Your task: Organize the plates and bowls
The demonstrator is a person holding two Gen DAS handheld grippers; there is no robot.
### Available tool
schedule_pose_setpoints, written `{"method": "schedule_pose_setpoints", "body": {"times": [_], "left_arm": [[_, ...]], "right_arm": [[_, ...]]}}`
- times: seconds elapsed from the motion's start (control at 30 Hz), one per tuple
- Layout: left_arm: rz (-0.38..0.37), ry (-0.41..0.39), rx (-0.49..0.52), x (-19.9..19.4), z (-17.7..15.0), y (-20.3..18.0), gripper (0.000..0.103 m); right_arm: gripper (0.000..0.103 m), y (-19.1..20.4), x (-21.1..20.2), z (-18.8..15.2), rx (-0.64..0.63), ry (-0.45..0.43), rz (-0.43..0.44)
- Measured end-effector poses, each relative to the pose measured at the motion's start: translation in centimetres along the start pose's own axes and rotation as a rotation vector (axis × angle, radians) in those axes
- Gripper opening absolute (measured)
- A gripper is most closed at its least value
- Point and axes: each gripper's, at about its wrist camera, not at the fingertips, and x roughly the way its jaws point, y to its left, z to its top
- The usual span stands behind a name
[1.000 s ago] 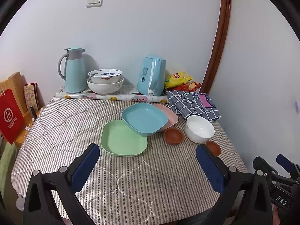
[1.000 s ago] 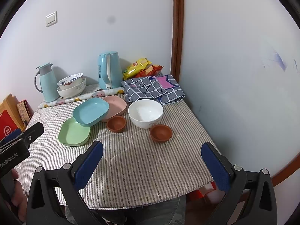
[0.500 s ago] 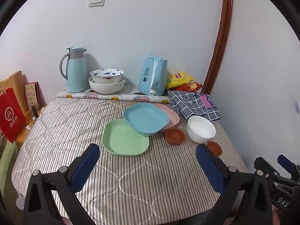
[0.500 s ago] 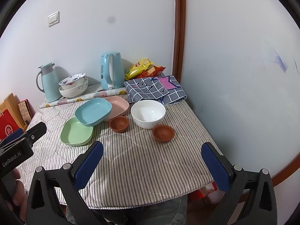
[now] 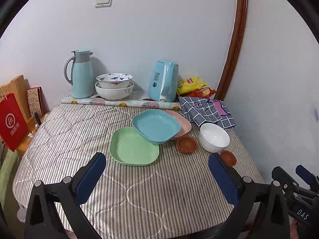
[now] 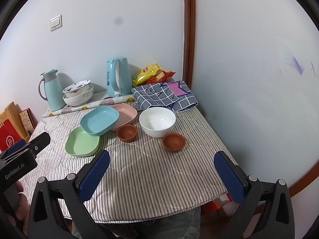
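Plates sit mid-bench: the green plate (image 5: 134,146) lies flat on the striped bench (image 5: 139,189), the blue plate (image 5: 156,126) tilts across its far edge and over the pink plate (image 5: 182,122) behind. A white bowl (image 6: 157,121) stands to their right, with one small brown bowl (image 6: 127,132) beside the plates and another (image 6: 173,142) nearer the bench edge (all upright). The left hand-held gripper (image 5: 157,174) and right hand-held gripper (image 6: 161,171) hover with fingers spread apart, holding nothing.
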Motion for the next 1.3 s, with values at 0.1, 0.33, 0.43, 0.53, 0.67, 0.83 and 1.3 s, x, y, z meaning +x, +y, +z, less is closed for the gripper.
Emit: {"method": "schedule_pose_setpoints", "body": {"times": [0.1, 0.33, 0.43, 0.53, 0.67, 0.83, 1.3], "left_arm": [[-0.001, -0.001, 0.0, -0.06, -0.03, 0.13, 0.103], [-0.001, 0.0, 0.001, -0.02, -0.06, 0.16, 0.103], [0.001, 0.001, 0.003, 0.04, -0.03, 0.15, 0.103], [0.002, 0.0, 0.0, 0.02, -0.01, 0.12, 0.103], [0.001, -0.002, 0.001, -0.1, -0.03, 0.15, 0.103], [0.003, -0.003, 0.005, -0.12, -0.06, 0.05, 0.103], [0.002, 0.0, 0.006, 0.66, 0.3, 0.26, 0.103]], "right_arm": [[0.103, -0.01, 0.01, 0.0, 0.002, 0.001, 0.002], [0.103, -0.03, 0.01, -0.05, 0.001, 0.001, 0.004], [0.103, -0.06, 0.09, 0.02, 0.003, 0.002, 0.005], [0.103, -0.11, 0.08, -0.04, 0.005, 0.002, 0.005], [0.103, -0.13, 0.04, -0.01, 0.007, 0.0, 0.005], [0.103, -0.17, -0.03, -0.04, 0.01, -0.003, 0.003], [0.103, 0.49, 0.34, 0.38, -0.002, -0.011, 0.019]]}}
